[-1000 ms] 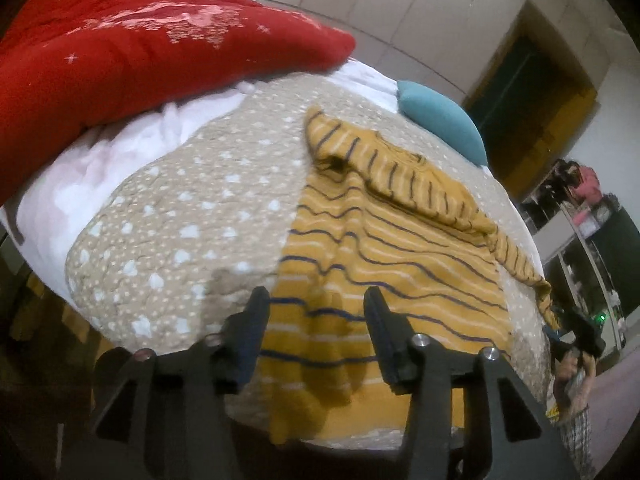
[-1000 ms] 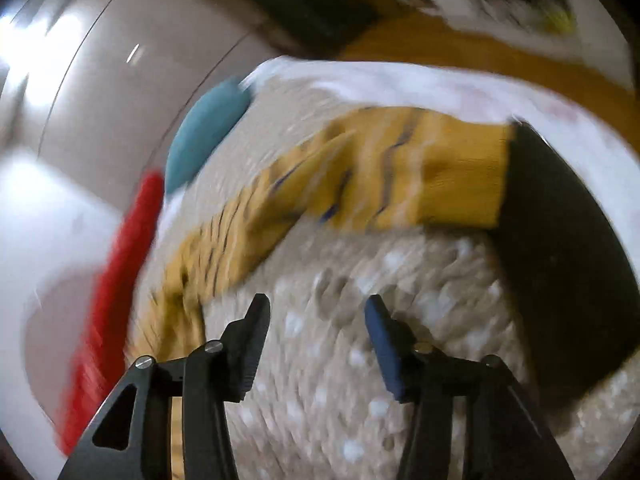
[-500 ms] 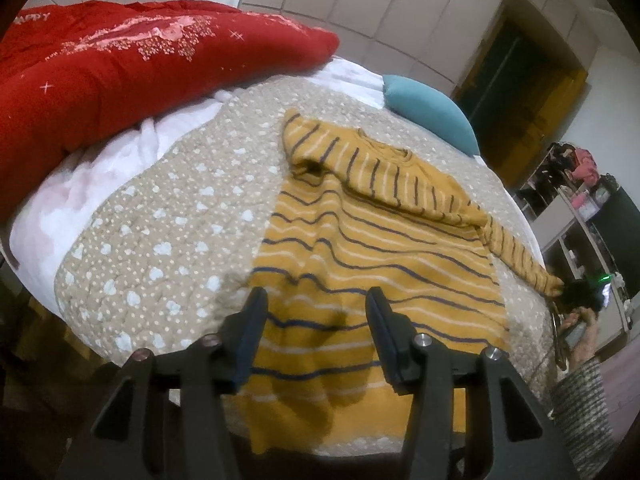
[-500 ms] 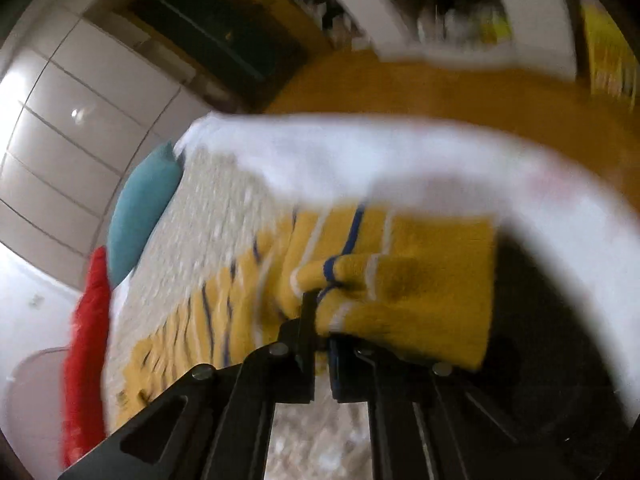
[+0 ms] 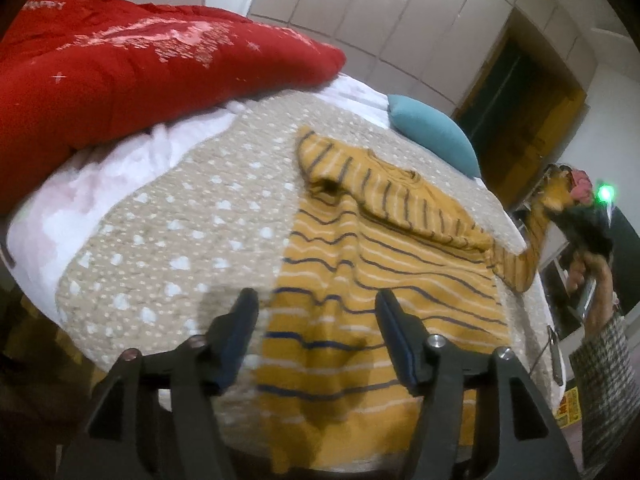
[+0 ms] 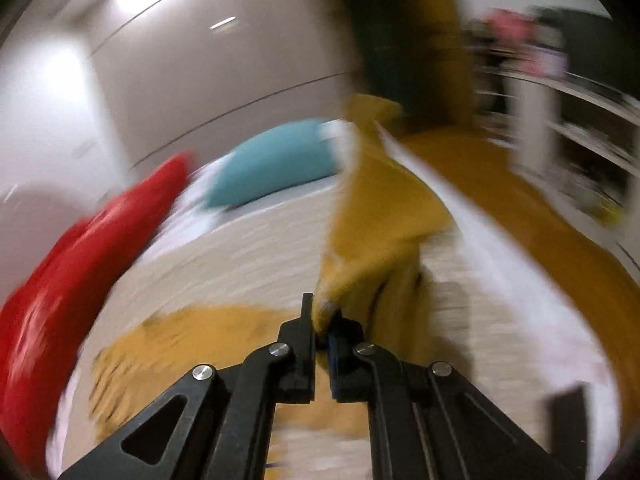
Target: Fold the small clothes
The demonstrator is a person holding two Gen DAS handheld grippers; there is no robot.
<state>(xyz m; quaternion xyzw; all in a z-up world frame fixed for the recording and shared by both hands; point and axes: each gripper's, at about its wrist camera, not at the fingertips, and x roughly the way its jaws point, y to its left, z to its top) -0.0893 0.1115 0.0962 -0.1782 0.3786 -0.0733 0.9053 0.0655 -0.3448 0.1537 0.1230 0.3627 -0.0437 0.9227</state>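
Observation:
A mustard sweater with navy and white stripes [image 5: 384, 280] lies flat on the bed, its left sleeve folded across the chest. My left gripper [image 5: 316, 320] hovers over the hem near the front edge; its jaws are opening and nothing is between the pads. At the far right of the left wrist view, my right gripper [image 5: 584, 216] holds the right sleeve [image 5: 532, 240] lifted off the bed. The blurred right wrist view shows my right gripper [image 6: 322, 328] shut on the yellow sleeve cuff [image 6: 372, 240], which hangs up and away from the fingers.
A beige spotted quilt [image 5: 168, 248] covers the bed. A red blanket [image 5: 120, 72] is piled at the back left, a teal pillow [image 5: 436, 132] at the far end. White wardrobe doors [image 5: 360, 20] and shelves stand beyond. A checked sleeve [image 5: 604, 392] shows at right.
My right gripper went from open over the quilt to shut on the sleeve cuff, then swung up, lifting the sleeve off the bed. My left gripper's jaws have widened over the hem.

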